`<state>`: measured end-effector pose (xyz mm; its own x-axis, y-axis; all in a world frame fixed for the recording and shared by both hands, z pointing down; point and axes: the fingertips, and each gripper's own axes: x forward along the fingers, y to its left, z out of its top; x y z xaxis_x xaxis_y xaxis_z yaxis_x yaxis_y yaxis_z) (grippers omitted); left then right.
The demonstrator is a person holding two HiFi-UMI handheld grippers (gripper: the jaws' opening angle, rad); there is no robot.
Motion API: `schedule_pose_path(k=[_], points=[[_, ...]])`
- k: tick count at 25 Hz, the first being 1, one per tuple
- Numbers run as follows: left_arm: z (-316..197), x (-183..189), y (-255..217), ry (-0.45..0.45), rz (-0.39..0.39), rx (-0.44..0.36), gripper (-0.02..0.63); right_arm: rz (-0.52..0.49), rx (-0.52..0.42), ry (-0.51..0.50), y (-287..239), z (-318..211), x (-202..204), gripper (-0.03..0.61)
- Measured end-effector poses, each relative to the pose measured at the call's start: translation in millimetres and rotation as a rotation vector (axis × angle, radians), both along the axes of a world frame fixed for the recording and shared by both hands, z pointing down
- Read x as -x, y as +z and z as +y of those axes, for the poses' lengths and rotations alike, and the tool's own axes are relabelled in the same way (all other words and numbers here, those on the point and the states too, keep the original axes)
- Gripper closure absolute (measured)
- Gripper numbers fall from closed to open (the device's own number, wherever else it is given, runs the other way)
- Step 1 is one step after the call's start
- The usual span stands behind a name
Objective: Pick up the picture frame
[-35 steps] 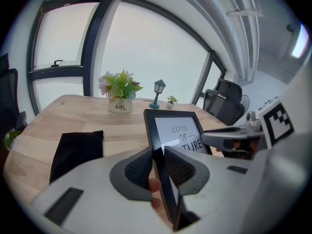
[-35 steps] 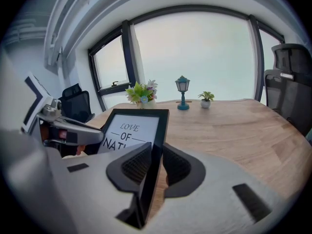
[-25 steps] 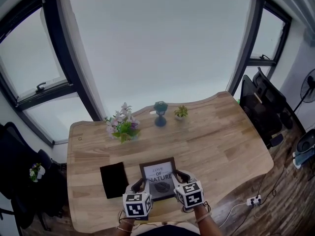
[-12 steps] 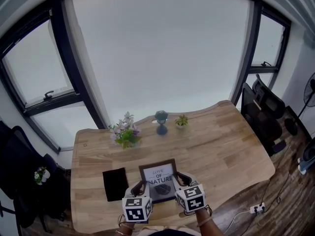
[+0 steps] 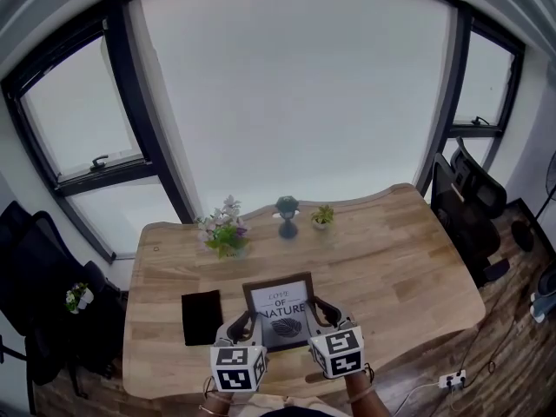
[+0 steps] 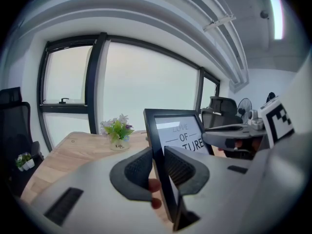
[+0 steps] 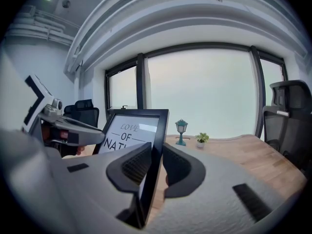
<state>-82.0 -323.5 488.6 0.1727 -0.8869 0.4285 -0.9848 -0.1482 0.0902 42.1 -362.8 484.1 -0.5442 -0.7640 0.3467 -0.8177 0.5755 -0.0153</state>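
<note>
"Where's the picture frame (image 5: 280, 307) now?"

"Between the person's two tools, over the near part of the wooden table (image 5: 391, 259). It is tilted back, with the print facing up toward the person: 'LOVE OF NATURE' above a leaf drawing."

"And the left gripper (image 6: 158, 165), what has it got?"

"The frame's left edge. Its jaws are drawn in to a narrow gap and the ribbed pads (image 6: 139, 168) press on the black moulding from both sides."

"The right gripper (image 7: 155, 165)?"

"The same on the other side. It's closed down on the frame's right edge, one pad on the front and one on the back."

"Anything else on the table?"

"A flat black pad (image 5: 201, 317) lies just left of the frame. Along the far edge there's a pot of flowers (image 5: 225, 230), a little blue lamp (image 5: 287, 215) and a small green plant (image 5: 322, 216), all well apart from the frame. A black office chair (image 5: 465, 194) stands past the table's right end, under the big window (image 5: 295, 94)."
</note>
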Motion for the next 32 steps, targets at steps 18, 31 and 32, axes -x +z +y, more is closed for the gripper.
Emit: schedule_pose_path(k=[18, 31, 32], points=[[26, -31, -59, -0.045, -0.042, -0.150, 0.543, -0.057, -0.173, -0.024, -63, 27, -31, 0.506], [23, -34, -103, -0.034, -0.061, -0.248, 0.543, -0.082, -0.285, -0.003, -110, 30, -35, 0.506], [22, -33, -106, -0.029, -0.064, -0.256, 0.543, -0.085, -0.292, 0.002, -113, 29, -34, 0.506]])
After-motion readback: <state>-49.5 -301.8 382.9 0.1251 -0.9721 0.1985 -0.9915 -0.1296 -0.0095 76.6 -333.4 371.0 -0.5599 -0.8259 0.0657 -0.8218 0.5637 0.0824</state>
